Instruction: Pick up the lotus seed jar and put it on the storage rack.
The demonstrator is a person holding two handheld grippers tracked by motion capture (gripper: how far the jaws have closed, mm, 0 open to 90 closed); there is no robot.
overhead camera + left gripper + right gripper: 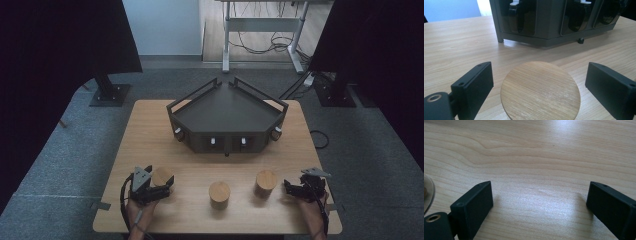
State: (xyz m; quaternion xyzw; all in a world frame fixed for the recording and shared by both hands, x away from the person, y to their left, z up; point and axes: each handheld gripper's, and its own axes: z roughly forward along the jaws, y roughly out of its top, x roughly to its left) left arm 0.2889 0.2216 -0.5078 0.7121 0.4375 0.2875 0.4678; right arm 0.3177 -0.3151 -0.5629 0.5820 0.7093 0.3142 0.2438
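I see a wooden table (pixel 150 130) with pale, wavy grain lines. Three round wooden jars stand in a row near my edge of it. Each has a flat, round lid with fine stripes in the wood.

My left gripper (pixel 159 186) is at the left jar (pixel 540 91). Its two black, blocky jaws stand wide apart, one on each side of the jar. In the left gripper view I see bare table between each jaw and the lid, so the jaws do not press on it. The jar stands upright on the table near the front left corner.

The middle jar (pixel 219 194) stands alone, and the right jar (pixel 265 182) stands a bit farther back, near my right gripper (pixel 291 188). That gripper rests low near the front right corner. Its jaws are wide apart too, with smooth shiny wood between them and nothing held.

Behind the jars sits a dark tray (pixel 226 112) with many straight sides and thin rails on top. Its front has small windows with dark bottles (pixel 521 16) inside, and they have white caps.
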